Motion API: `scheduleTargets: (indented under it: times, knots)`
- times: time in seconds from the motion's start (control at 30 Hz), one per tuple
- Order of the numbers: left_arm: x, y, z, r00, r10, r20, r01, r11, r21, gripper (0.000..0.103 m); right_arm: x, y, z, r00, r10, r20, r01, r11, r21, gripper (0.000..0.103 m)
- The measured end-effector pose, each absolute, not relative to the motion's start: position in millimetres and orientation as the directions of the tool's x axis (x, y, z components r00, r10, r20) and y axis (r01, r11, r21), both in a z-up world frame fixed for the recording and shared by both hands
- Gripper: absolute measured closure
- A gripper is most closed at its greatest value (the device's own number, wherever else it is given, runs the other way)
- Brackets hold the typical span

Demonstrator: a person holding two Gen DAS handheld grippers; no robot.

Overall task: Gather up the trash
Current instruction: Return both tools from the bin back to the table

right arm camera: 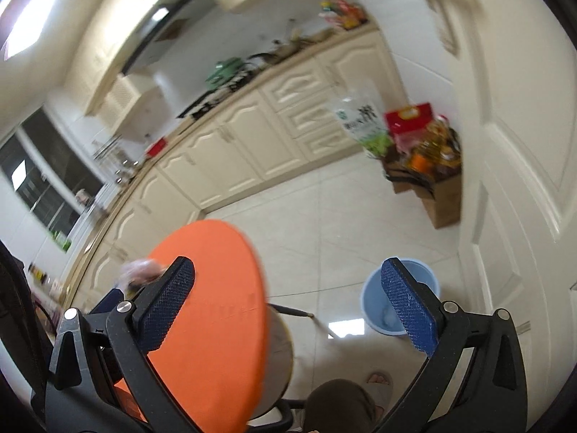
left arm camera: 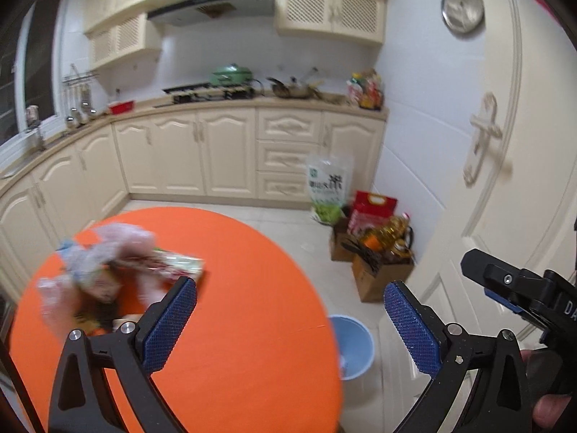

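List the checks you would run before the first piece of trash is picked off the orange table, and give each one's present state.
1. Left gripper open and empty: ok.
2. Right gripper open and empty: ok.
3. Trash pile lying on the orange table: ok.
4. Blue bin upright on the floor beside the table: ok.
5. Single item separable from the pile: cannot tell, blurred.
6. Left gripper at the pile: not ok.
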State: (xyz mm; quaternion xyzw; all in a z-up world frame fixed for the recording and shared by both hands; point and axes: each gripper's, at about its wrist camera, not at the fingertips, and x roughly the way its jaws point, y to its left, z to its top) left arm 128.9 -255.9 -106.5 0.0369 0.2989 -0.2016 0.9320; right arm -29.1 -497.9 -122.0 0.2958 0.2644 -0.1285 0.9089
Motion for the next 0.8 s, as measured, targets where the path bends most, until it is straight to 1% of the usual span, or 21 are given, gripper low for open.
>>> scheduleTargets:
  times: [0.13,0.27,0.43,0.53,0.8]
  knots:
    - [93.2,-204.2,-94.3,0.786,-0.304,-0.538,0.336,0.941,-0.041,0.001,-25.0,-450.0,-99.4,0.841,-0.068,-0.536,0.34,0.838,0.427,0.0]
    - [61.3,-171.8,-87.7,0.819,-0.26,-0.511,0.279,0.959,-0.04,0.001,-18.8,-402.5,-80.8,0.853,-0.068,-0.517,0.297,0.879,0.374,0.0]
    - [16.8,-129.8,-82.9,0.857,-0.194,-0.477,0.194,0.98,-0.05,0.001,-7.6,-339.2,-61.8,0.859,-0.077,-0.506,0.242,0.932,0.269,0.0]
    - [-13.1,-110.1,-85.7,0.874,-0.15,-0.462,0.142,0.989,-0.052,0.001,-1.8,-305.2,-54.8,0.863,-0.069,-0.5,0.201,0.956,0.215,0.0]
    - [-82.2,-91.4,-97.2,0.892,-0.061,-0.449,0.027,0.996,-0.082,0.001,7.2,-230.8,-47.1,0.872,-0.038,-0.487,0.103,0.989,0.107,0.0]
